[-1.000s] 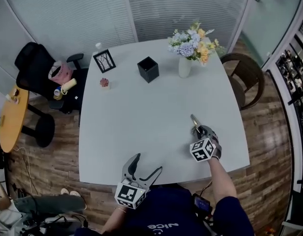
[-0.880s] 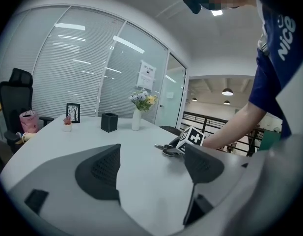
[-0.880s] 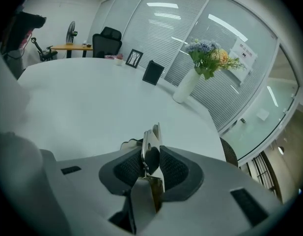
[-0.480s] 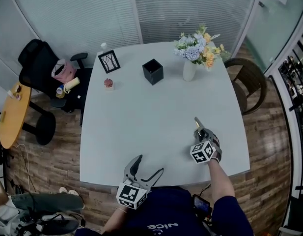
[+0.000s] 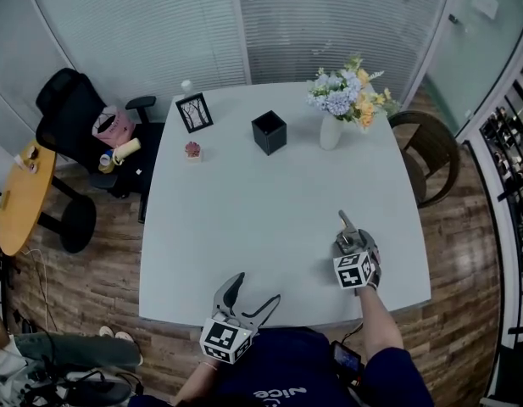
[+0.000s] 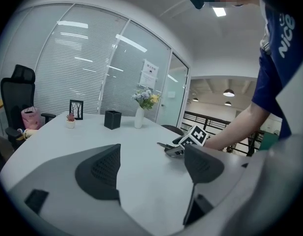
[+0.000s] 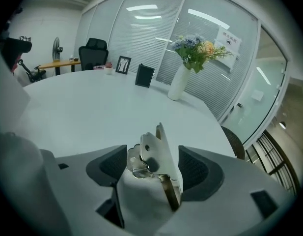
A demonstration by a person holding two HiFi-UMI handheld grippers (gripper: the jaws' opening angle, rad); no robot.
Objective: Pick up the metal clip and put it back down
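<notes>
The metal clip (image 7: 156,163), shiny silver with flat handles, stands between the pads of my right gripper (image 7: 152,154), its tip pointing away over the white table (image 5: 244,219). The jaws have just been opening; both dark pads now sit beside the clip rather than pressing it. In the head view the clip (image 5: 346,225) sticks out ahead of the right gripper (image 5: 350,240) near the table's right front. My left gripper (image 5: 254,291) hovers at the front edge, open and empty. From the left gripper (image 6: 151,166) view, the clip (image 6: 166,145) lies low on the table at the right gripper (image 6: 178,149).
At the far side stand a black box (image 5: 269,132), a white vase of flowers (image 5: 331,130), a picture frame (image 5: 193,112) and a small potted plant (image 5: 192,150). A black office chair (image 5: 70,113) is at left, a brown chair (image 5: 431,155) at right.
The right gripper has rolled a little and its jaws look wider around the clip. The left gripper has hardly moved. The head view has shifted slightly.
</notes>
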